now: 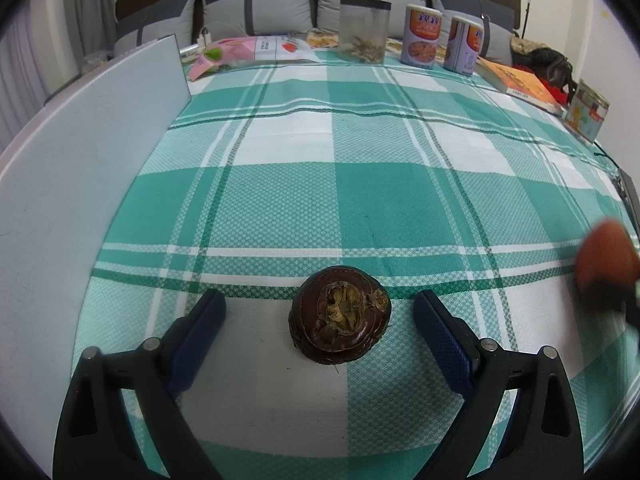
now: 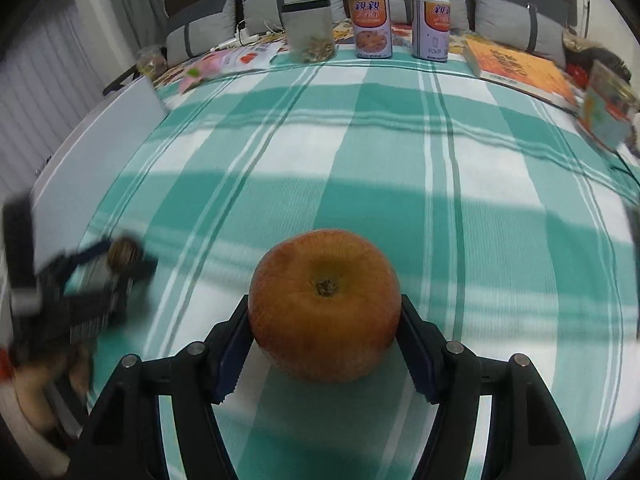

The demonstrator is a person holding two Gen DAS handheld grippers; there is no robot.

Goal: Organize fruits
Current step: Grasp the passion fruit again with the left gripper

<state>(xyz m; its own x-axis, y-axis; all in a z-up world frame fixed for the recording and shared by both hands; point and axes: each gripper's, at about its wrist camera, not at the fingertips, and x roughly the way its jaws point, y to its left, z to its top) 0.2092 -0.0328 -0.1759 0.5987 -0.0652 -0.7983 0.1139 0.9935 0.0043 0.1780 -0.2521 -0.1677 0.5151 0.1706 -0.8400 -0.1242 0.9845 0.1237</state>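
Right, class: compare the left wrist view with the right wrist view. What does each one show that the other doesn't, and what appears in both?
Left wrist only: the left gripper up close, open, with the dark brown fruit lying untouched between its fingers.

Right wrist only: the right gripper shut on the orange, stem visible.

Both: the green checked cloth, two cans, the clear jar, the orange book.

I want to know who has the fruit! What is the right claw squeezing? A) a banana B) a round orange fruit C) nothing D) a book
B: in the right wrist view the right claw has both pads pressed against the round orange fruit.
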